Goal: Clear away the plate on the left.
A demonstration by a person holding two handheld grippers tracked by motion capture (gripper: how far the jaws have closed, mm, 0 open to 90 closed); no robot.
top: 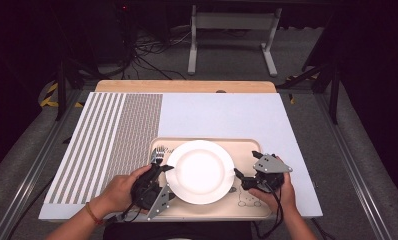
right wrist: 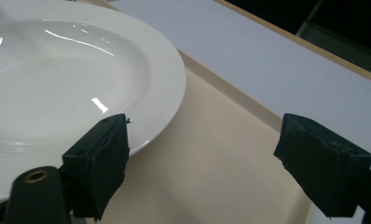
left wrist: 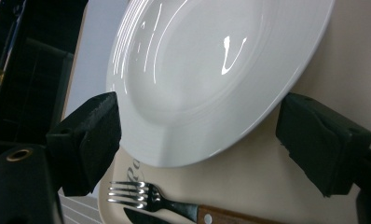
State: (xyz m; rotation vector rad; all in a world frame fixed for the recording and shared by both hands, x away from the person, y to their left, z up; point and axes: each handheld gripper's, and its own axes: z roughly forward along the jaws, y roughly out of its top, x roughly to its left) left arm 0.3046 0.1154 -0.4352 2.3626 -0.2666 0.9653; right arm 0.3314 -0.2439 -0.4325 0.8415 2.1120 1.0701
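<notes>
White and glossy, the dinner plate (top: 200, 171) lies in the middle of a beige tray (top: 239, 144) at the near edge of the counter (top: 227, 112). That counter wears a pale blue-grey mat, and a panel of grey-and-white stripes (top: 107, 135) covers its left part; a strip of bare wood shows along the far edge. Beyond it lie grey carpet, tangled cables and a white frame's legs (top: 232, 40) in a dark room. The left gripper (top: 157, 172) is at the plate's left rim, its fingers (left wrist: 88, 140) spread wide with the rim between them, the pads not pressing it. A wood-handled fork (left wrist: 165, 200) lies on the tray just beside the plate. The right gripper (top: 247, 165) is near the plate's right rim, fingers (right wrist: 99, 161) wide apart, holding nothing.
</notes>
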